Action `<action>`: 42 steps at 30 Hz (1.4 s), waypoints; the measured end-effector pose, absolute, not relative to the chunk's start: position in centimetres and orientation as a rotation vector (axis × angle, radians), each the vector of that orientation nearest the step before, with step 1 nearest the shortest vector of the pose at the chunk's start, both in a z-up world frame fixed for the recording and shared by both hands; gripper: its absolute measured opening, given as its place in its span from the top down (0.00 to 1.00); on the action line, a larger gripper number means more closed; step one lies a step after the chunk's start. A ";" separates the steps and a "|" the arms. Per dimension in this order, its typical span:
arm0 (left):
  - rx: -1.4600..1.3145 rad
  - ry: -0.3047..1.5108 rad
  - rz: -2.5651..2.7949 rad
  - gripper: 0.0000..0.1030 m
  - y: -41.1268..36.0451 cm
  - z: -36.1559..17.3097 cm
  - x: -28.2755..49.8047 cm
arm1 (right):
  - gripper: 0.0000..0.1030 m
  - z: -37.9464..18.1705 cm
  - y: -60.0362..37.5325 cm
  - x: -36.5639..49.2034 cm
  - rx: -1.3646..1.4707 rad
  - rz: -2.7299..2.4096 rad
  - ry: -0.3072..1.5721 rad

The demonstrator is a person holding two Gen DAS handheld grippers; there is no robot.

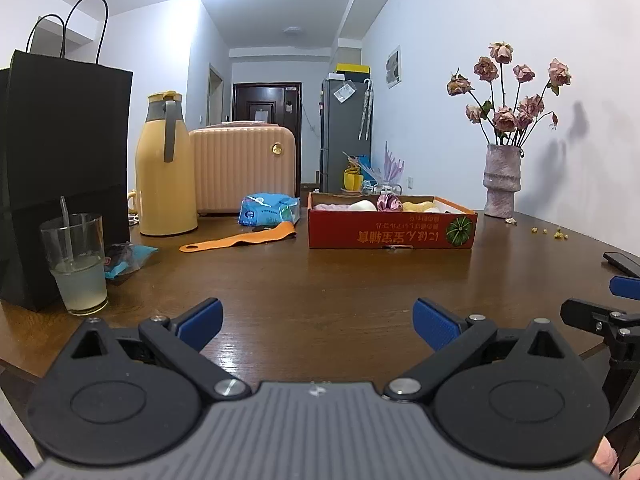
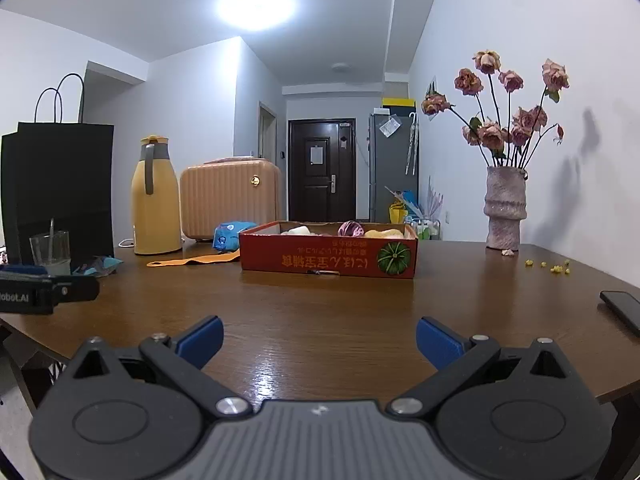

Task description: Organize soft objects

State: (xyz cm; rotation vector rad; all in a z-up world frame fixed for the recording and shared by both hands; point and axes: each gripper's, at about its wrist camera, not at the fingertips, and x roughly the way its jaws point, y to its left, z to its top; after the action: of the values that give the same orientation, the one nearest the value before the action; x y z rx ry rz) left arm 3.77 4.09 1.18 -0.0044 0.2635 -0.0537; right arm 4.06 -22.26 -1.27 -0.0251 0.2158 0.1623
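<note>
Both tools, the left tool (image 1: pixel 318 322) and the right tool (image 2: pixel 320 340), stand wide with nothing between their blue pads, low over the brown wooden bench (image 1: pixel 320 280). Well ahead sits the shallow red cardboard box (image 2: pixel 328 258), holding soft white, purple and yellow pieces (image 2: pixel 351 229).

Domestic apartment interior, wooden dining worktop (image 1: pixel 320 280), vase of dried roses (image 1: pixel 502 184), thermos jug (image 1: pixel 164 168), small suitcase (image 1: pixel 244 168), refrigerator (image 1: pixel 346 132), entrance door (image 2: pixel 322 172) down the hallway
</note>
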 end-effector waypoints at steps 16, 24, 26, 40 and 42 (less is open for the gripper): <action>-0.004 0.256 -0.051 0.00 4.2 1.2 3.6 | 0.00 -1.3 -22.3 4.3 -0.023 0.154 0.211; -0.007 0.264 -0.056 0.00 4.2 1.1 3.8 | 0.00 -1.5 -22.2 4.2 -0.021 0.154 0.214; -0.009 0.263 -0.056 0.00 4.2 1.1 3.8 | 0.00 -1.5 -22.2 4.3 -0.019 0.150 0.214; -0.006 0.262 -0.055 0.00 4.2 1.1 3.7 | 0.00 -1.5 -22.3 4.4 -0.016 0.150 0.213; -0.006 0.263 -0.055 0.00 4.2 1.1 3.7 | 0.00 -1.4 -22.4 4.4 -0.013 0.148 0.213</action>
State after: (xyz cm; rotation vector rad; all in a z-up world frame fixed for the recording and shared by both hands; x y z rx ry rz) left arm 3.74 4.15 1.13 -0.0062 0.2626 -0.0548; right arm 4.41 -22.38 -1.44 -0.0134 0.2128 0.1485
